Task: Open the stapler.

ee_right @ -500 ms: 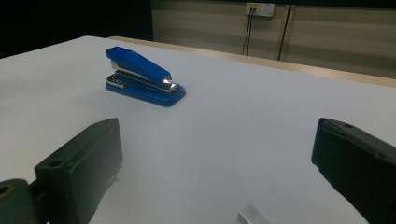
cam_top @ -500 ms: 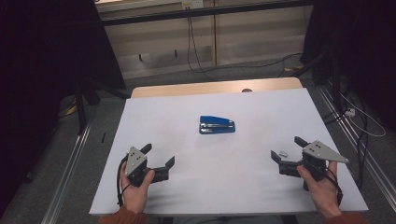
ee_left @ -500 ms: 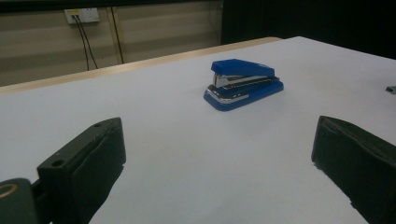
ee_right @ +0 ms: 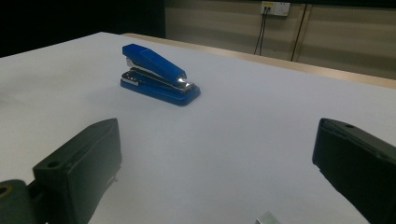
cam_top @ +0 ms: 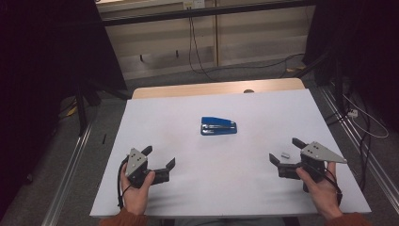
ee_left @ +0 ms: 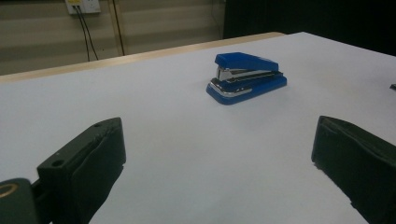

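I hold my left gripper (cam_top: 161, 158) and right gripper (cam_top: 285, 151) wide open and empty, angled inward toward the blue stapler (cam_top: 218, 126) lying ahead between them, ready to approach it from both sides.

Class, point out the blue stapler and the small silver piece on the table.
blue stapler (cam_top: 218, 126), high view, on its blue top arm.
small silver piece (cam_top: 284, 153), high view, on its middle.

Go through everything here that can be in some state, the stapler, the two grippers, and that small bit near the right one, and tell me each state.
Blue stapler: closed, flat on the white table, untouched.
Left gripper: open, holding nothing.
Right gripper: open, holding nothing.
Small grey piece: lying loose between the right gripper's fingers; too small to identify.
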`<control>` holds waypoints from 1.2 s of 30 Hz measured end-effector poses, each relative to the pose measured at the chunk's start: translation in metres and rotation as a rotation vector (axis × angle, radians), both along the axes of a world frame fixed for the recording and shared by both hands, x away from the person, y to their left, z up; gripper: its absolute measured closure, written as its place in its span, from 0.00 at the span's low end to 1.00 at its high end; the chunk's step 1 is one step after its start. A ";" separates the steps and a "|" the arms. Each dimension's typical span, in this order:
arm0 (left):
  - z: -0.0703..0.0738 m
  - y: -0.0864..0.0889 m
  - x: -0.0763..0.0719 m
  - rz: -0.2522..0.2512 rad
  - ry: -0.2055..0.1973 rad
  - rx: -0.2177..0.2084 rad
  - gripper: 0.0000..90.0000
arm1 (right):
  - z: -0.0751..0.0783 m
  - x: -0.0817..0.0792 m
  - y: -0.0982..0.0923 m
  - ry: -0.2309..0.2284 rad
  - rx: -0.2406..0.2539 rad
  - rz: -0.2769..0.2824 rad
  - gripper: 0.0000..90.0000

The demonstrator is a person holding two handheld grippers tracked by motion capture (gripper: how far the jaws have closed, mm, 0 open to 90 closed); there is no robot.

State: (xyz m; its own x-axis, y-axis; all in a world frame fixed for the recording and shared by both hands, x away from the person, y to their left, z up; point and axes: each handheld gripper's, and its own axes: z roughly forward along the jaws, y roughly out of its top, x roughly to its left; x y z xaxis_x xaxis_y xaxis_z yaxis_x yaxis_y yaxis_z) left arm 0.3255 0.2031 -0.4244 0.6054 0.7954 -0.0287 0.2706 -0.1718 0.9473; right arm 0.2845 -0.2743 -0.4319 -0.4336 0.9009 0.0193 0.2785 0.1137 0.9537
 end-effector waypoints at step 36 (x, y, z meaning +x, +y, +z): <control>0.008 -0.034 0.016 -0.092 0.014 0.075 0.07 | -0.001 0.031 0.036 -0.005 -0.018 0.135 0.05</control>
